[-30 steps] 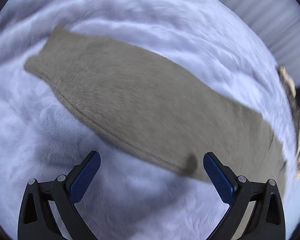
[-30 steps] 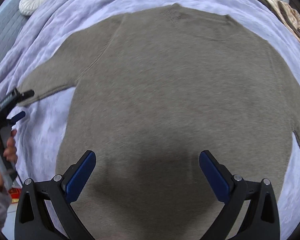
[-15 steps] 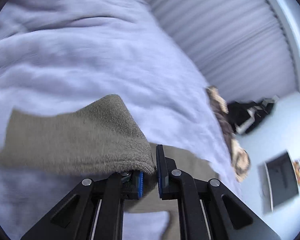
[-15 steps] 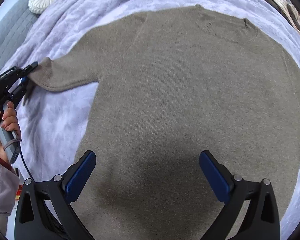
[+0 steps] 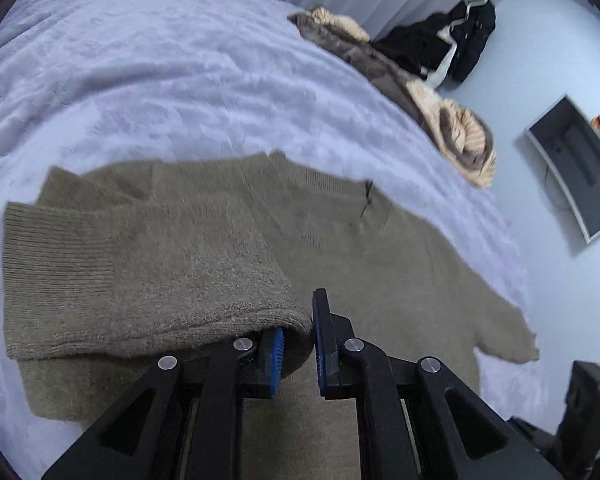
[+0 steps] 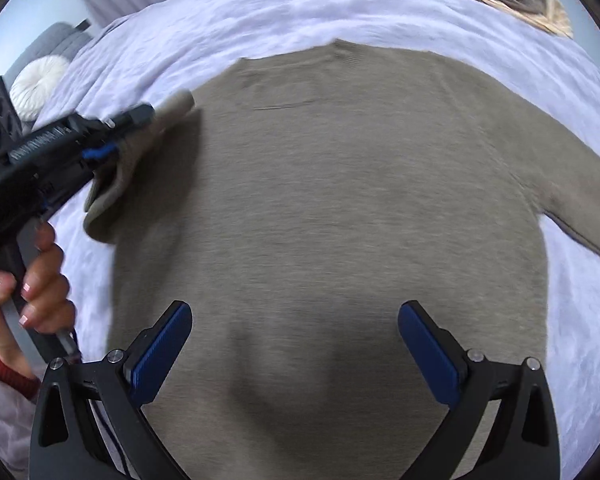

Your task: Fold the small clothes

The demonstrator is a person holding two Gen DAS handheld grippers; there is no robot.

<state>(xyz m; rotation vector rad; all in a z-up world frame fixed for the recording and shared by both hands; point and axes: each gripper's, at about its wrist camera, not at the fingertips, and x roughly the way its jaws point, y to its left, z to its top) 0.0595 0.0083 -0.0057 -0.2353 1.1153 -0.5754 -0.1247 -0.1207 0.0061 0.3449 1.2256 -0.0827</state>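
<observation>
Fuzzy taupe knit sweater (image 6: 332,208) lies flat on the bed's crinkly lavender blanket (image 5: 172,80), left tool (image 5: 298,350) pinching its ribbed-cuff sleeve (image 5: 140,276) over the body, right tool (image 6: 294,350) hovering wide open.

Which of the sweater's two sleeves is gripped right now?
The sleeve on the person's left: the left claw pinches it, folded over the body. The other sleeve lies flat, untouched.

Soft daylight, fisheye bending edges, slight motion blur
</observation>
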